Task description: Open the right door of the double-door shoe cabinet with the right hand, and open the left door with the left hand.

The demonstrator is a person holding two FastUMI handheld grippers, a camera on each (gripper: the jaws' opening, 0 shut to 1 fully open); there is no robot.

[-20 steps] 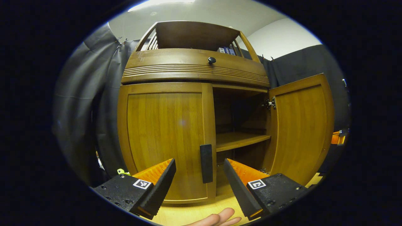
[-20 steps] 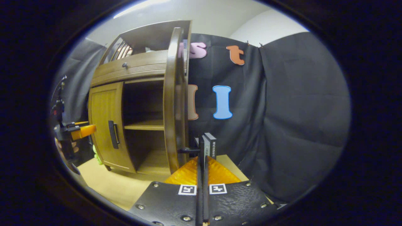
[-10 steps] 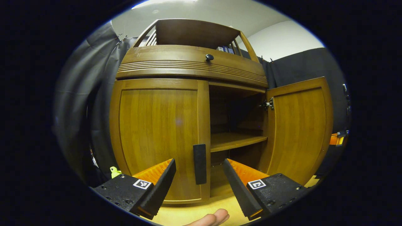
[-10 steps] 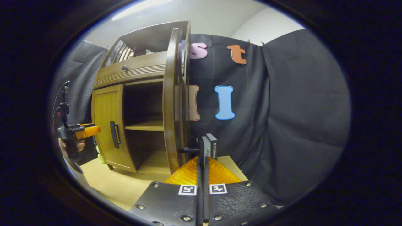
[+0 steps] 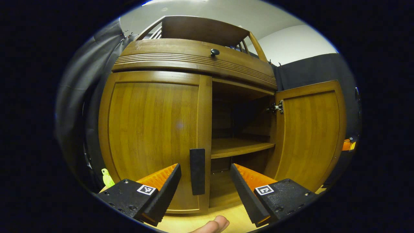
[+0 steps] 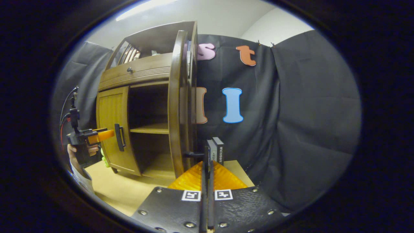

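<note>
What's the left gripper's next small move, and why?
Probably ease the left gripper forward until its open fingers straddle the dark handle of the closed left door, then close. The handle sits between the fingers but appears farther off; the right door is already swung open, its handle pinched by the right gripper.

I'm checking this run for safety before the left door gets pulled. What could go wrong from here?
The left gripper is open, with the left door's handle ahead between its fingers; closing off-centre might miss the narrow bar. The right gripper is shut on the right door's handle; tugging further may strain the hinge.
</note>
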